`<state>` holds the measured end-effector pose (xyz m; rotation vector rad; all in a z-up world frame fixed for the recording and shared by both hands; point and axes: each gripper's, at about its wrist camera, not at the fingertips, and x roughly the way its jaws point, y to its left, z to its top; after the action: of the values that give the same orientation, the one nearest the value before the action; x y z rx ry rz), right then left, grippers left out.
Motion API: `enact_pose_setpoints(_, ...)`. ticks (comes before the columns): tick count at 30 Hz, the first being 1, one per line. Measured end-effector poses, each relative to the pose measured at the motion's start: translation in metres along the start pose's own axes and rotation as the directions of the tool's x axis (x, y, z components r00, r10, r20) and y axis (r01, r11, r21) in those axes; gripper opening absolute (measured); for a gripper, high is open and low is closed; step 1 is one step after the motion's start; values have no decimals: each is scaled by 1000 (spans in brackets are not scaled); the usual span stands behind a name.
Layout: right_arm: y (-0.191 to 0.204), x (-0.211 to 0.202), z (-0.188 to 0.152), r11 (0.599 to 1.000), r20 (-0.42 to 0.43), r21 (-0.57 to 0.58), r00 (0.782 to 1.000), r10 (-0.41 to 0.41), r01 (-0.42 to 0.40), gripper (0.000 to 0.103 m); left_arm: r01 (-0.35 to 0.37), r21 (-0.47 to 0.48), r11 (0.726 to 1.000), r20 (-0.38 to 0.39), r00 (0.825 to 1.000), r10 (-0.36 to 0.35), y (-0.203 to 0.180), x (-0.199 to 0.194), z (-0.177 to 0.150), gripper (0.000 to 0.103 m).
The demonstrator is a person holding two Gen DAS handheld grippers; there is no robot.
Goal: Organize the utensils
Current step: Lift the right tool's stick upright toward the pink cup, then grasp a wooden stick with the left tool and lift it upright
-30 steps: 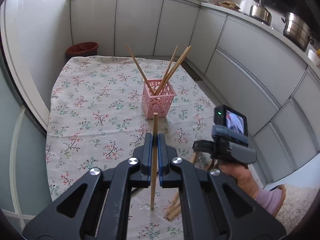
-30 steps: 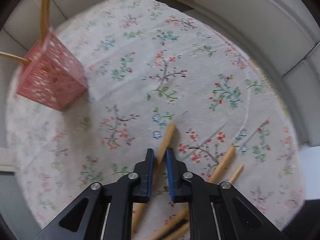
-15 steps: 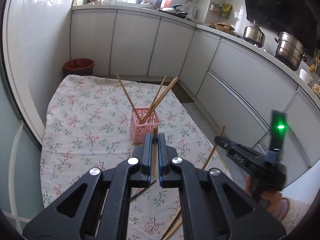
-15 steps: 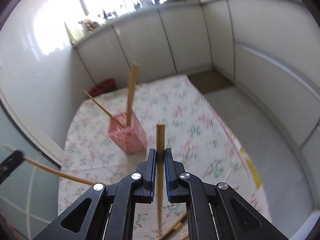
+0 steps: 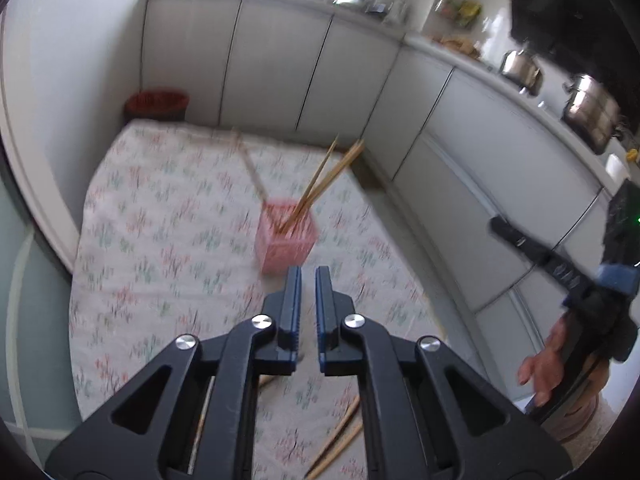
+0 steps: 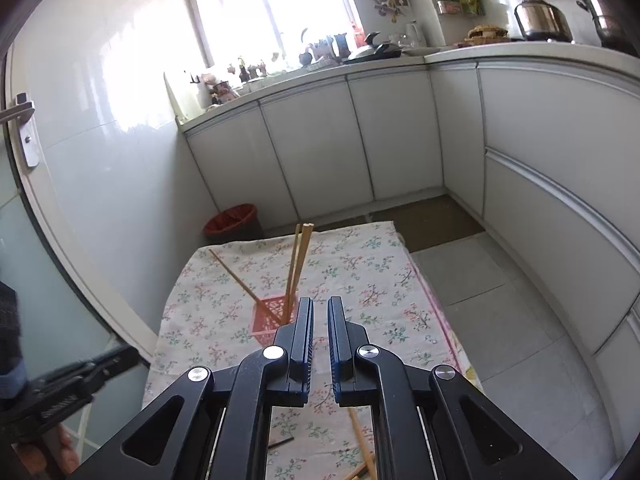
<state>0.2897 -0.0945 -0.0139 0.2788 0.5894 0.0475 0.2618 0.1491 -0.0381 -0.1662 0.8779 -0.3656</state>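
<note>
Both grippers' fingers (image 5: 325, 304) (image 6: 340, 332), nearly closed, now grip nothing; earlier each held a chopstick

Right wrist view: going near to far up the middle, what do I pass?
right gripper → pink basket holding chopsticks → far edge of the floral cloth → red bin → white cabinets → window
</note>
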Motion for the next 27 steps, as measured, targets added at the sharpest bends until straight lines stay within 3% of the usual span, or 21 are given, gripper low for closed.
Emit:
enact_pose_setpoints(1,-3,2,-1,1000,-15,5,1000,3,-3,8,-6,-16,1000,-36,999,5,5,6,-4,11)
enact_pose_setpoints(2,-5,9,-3,1000,-51,-5,999,0,0,8,-18,-15,1000,-104,994,17,11,16,-10,24)
enact_pose_setpoints(3,-7,18,-7,1000,-102,-24,995,-9,7,9,-27,0,1000,-167,986,27,13,27,-15,45)
enact_pose_setpoints(4,-11,31,-11,999,-163,-36,987,-13,7,11,-43,10,999,-233,971,44,16,39,-22,51)
enact_pose_setpoints(6,-20,60,-26,999,-299,-30,954,14,-24,30,-73,52,996,-306,948,86,20,60,-37,51)
enact_pose_setpoints(8,-32,85,-42,999,-393,8,918,44,-45,40,-68,151,986,-373,920,121,18,86,-51,53)
enact_pose_setpoints(11,-50,102,-65,995,-463,86,883,79,-44,41,-102,319,942,-415,879,235,10,118,-67,53)
enact_pose_setpoints(14,-59,100,-87,992,-472,120,876,97,-45,43,-135,422,897,-438,835,332,15,150,-74,53)
enact_pose_setpoints(16,-60,102,-94,993,-470,109,879,84,-37,46,-149,417,897,-468,811,351,27,166,-69,53)
enact_pose_setpoints(18,-58,105,-100,996,-486,84,871,77,-41,47,-144,416,898,-483,802,352,33,178,-63,53)
enact_pose_setpoints(21,-57,112,-107,998,-504,57,861,60,-37,47,-107,424,899,-536,770,345,37,196,-63,53)
enact_pose_setpoints(24,-59,117,-110,998,-516,51,854,59,-38,48,-94,450,888,-552,752,359,37,210,-66,54)
enact_pose_setpoints(25,-60,118,-111,998,-516,45,855,54,-36,48,-91,435,896,-546,765,342,38,211,-62,54)
enact_pose_setpoints(27,-60,120,-111,999,-518,40,854,47,-31,48,-94,408,908,-562,758,331,42,216,-59,51)
